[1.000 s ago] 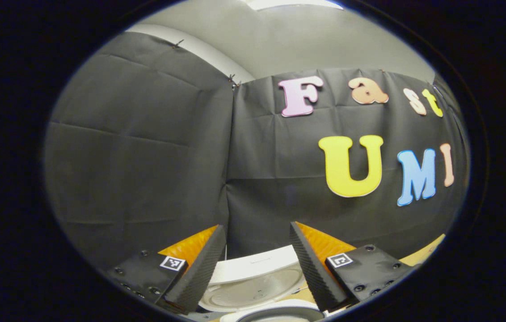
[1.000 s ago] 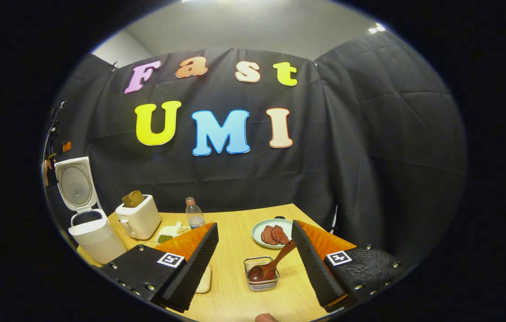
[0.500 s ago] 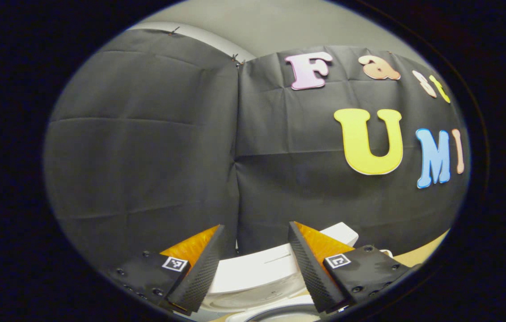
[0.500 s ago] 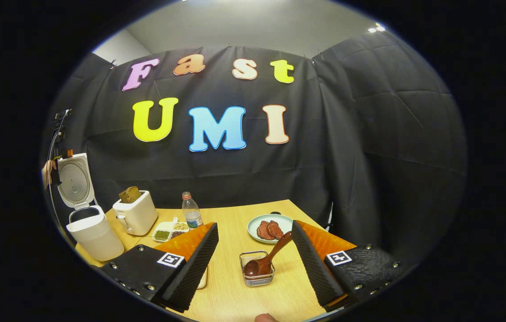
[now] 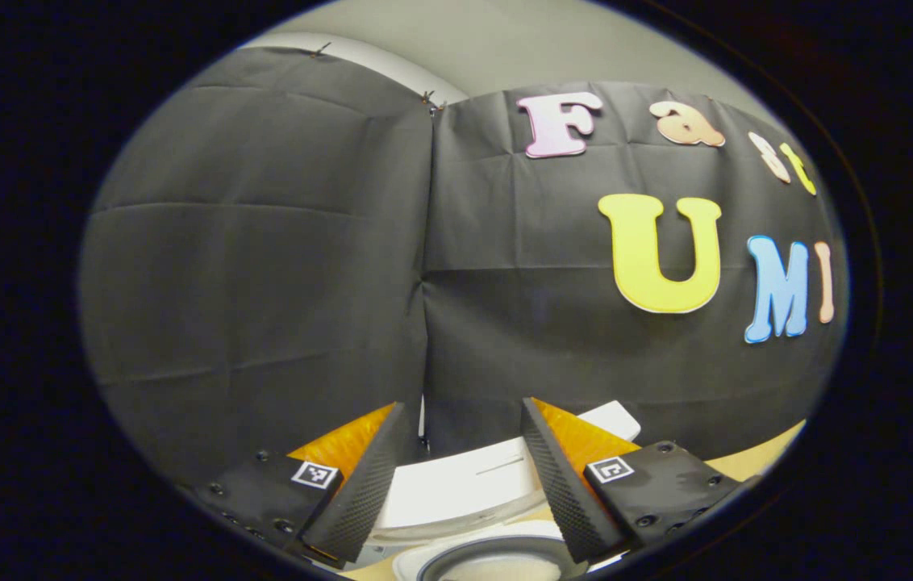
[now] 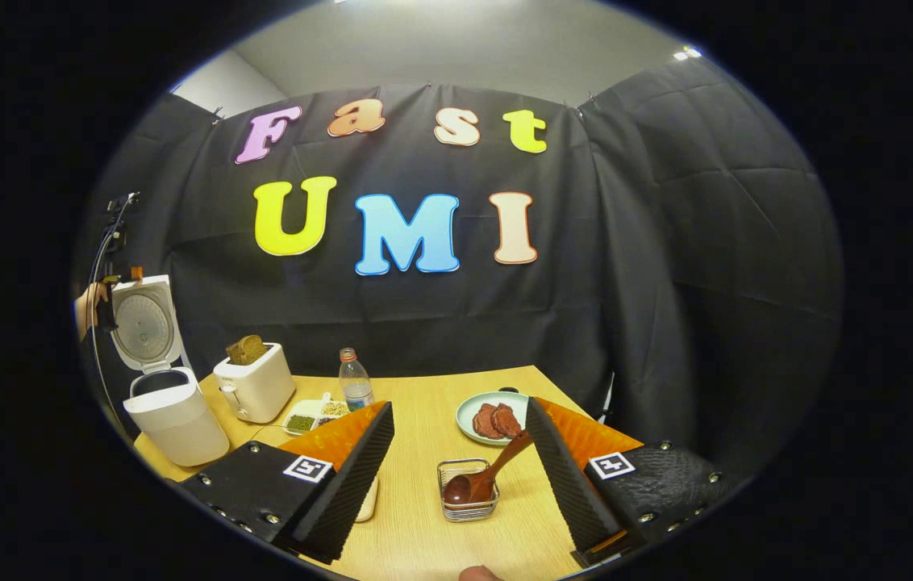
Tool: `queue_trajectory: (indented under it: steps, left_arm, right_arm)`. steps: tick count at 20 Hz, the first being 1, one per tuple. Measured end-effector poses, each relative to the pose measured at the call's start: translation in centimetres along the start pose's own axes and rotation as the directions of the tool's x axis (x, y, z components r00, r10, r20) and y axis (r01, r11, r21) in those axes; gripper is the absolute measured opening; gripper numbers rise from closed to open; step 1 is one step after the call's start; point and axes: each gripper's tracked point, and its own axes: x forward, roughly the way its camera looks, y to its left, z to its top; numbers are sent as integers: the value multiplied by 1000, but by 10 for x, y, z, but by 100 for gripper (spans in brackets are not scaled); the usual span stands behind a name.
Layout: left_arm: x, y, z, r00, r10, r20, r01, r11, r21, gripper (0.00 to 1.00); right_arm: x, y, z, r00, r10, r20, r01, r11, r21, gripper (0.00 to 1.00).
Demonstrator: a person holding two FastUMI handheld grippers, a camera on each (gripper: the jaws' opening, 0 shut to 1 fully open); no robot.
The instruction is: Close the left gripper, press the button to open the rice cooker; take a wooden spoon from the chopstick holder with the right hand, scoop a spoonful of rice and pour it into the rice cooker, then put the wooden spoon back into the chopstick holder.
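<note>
rice cooker (image 6: 174, 411) lid up (right gripper view); spoon (image 6: 482, 478) in holder (image 6: 469, 500).

left close over rice cooker (image 5: 464, 484), right farther back

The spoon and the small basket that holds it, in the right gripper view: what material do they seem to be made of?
The spoon looks like dark brown wood with a smooth, slightly glossy finish: its bowl carries a soft highlight. The basket looks like thin metal wire, silvery and shiny: the table, pale with a fine wood-grain pattern, shows through its open sides. Whether that table is solid wood or laminate cannot be told.
</note>
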Motion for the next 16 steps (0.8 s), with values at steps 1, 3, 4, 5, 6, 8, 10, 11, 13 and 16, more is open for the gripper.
queue_trajectory:
  steps: [1,3,4,5,6,8,10,11,13,16]
  left_arm:
    - [1,1,0,1000,-1,1,1,1000,1,97]
    - [1,0,0,1000,0,-4,0,1000,-2,96]
    - [1,0,1,1000,2,-9,-2,1000,-4,96]
    - [1,-1,1,1000,3,-13,-3,1000,-7,96]
    - [0,-1,1,1000,2,-17,-2,1000,-8,92]
    - [-1,-1,1,1000,0,-23,0,1000,-6,96]
    - [-1,-2,1,1000,1,-28,-1,1000,-8,96]
    - [-1,-2,1,999,3,-34,-3,1000,-10,96]
    - [-2,-2,0,999,4,-44,-5,1000,-11,97]
    - [-4,-3,0,998,4,-61,-5,1000,-17,97]
  right_arm:
    - [2,1,5,1000,12,12,-12,1000,-1,100]
    - [5,0,12,999,32,30,-31,999,-15,100]
    - [7,0,14,999,42,34,-41,999,-26,100]
    - [8,-1,16,998,48,37,-47,998,-36,100]
    - [9,-3,18,998,53,40,-51,998,-44,100]
    - [12,-5,20,997,68,41,-66,996,-53,100]
    - [14,-6,23,995,88,43,-86,995,-57,100]
    - [14,-8,26,994,95,47,-92,994,-62,100]
    - [14,-12,29,993,107,50,-103,992,-70,100]
    - [14,-20,30,992,119,51,-115,990,-83,100]
